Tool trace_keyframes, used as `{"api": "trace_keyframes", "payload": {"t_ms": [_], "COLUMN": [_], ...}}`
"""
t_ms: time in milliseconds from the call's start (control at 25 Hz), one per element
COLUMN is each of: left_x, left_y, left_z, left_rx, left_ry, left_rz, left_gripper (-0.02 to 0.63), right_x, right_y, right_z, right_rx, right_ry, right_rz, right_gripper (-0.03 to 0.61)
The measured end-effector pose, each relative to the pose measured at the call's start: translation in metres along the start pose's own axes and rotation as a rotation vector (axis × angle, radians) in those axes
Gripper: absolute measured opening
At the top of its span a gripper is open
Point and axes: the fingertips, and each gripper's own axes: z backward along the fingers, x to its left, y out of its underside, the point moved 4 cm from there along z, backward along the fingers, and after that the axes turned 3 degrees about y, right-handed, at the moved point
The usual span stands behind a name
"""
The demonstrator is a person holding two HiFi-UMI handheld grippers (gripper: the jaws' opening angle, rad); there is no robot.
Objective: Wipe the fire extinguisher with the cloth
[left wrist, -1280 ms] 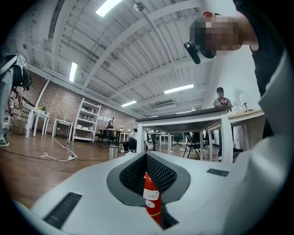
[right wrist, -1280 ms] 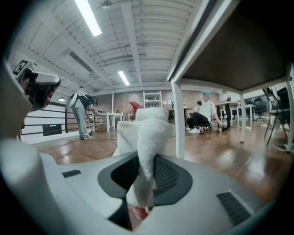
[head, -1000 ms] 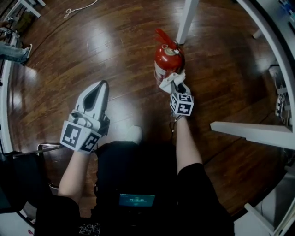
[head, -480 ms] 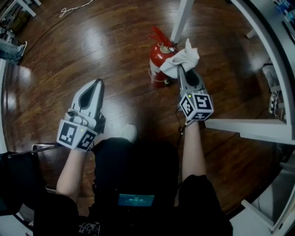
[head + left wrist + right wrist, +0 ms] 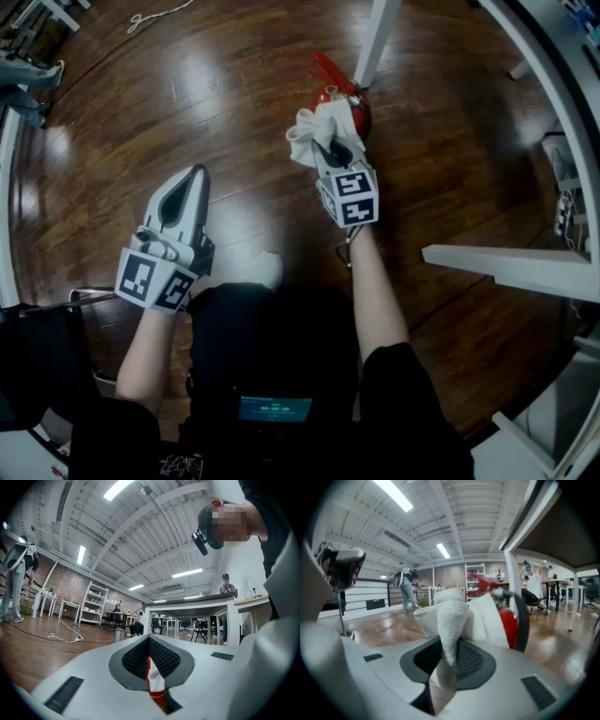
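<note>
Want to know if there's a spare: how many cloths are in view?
1. The white cloth is clamped in the right gripper, held at the top of the red fire extinguisher on the wooden floor. Others could lie out of view.

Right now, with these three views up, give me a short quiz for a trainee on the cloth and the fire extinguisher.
1. Fill in the blank: the cloth is clamped in the ___ gripper.
2. The fire extinguisher stands on: A, a table; B, the wooden floor; C, a chair.
3. True or false: the left gripper is apart from the fire extinguisher.
Key: 1, right: the right gripper holds it. 2, B. 3, true.
</note>
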Motion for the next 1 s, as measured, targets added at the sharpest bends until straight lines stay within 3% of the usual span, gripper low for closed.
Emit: {"api": "trace_keyframes", "payload": {"t_ms": [240,360,520,680,800,1000], "left_x": [0.006,0.009,0.01,0.005,-0.001,-0.009], "left_y": [-0.003,0.0,0.004,0.004,0.0,-0.005], "left_z": [0.007,0.012,0.017,0.02,0.019,0.014], "left_rx": [-0.006,-0.004,-0.009,-0.016,-0.02,-0.029], "left_ry": [-0.019,-0.028,-0.028,-0.021,-0.002,0.021], "left_rz": [-0.012,0.001,0.021,0.027,0.012,0.001], "left_gripper": [0.003,0.003,0.003,0.003,0.003,0.003], "right_x": [0.0,0.0,-0.003,0.002,0.001,-0.037], "right_y": [0.11,0.135,0.14,0.105,0.054,-0.034], "right_z": [-0.052,-0.063,-0.062,-0.033,0.006,0.074], "right_rx": [0.29,0.367,0.409,0.256,0.071,-0.201], "right_ry": [-0.008,-0.007,-0.006,-0.049,-0.074,-0.035], "right_rz": [0.125,0.162,0.185,0.1,0.011,-0.023], "right_gripper": [0.097,0.096,0.097,0.097,0.097,0.097]}}
